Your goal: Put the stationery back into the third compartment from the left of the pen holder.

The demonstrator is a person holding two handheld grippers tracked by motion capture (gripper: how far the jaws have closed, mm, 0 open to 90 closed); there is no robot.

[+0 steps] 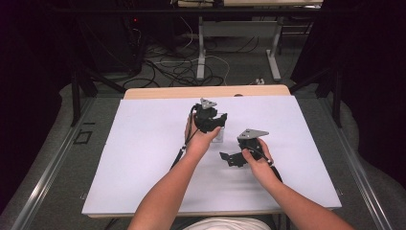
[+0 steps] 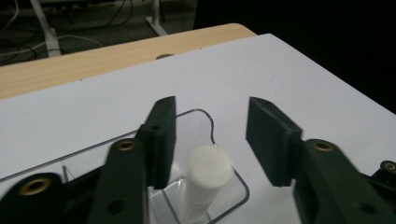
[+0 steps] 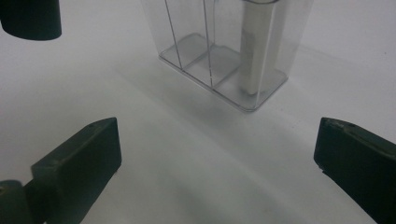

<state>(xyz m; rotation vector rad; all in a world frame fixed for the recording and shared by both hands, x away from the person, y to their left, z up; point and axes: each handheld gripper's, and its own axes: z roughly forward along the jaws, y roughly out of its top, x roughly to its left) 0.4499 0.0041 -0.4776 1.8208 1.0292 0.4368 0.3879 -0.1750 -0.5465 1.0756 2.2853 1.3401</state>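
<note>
clear box [image 3: 224,51] top cut off by frame edge, white tube [image 2: 203,184] inside it blurred and cropped at base, box mostly hidden behind left hand [image 1: 201,141].

Clear, box-shaped plastic organiser [image 3: 219,51] with thin inner walls splitting it into a row of compartments, standing upright on the white sheet near the table's middle. Open at the top, rim with rounded corners and a curved notch [image 2: 205,126]; flat, see-through base. Seen small in the high view [image 1: 219,135]. White, round-ended plastic cylinder [image 2: 205,179] standing upright inside the end compartment, resting on the base, its top near the rim. Through the clear wall, pale and slim [image 3: 254,51]. Neighbouring compartments holding nothing visible.
</note>
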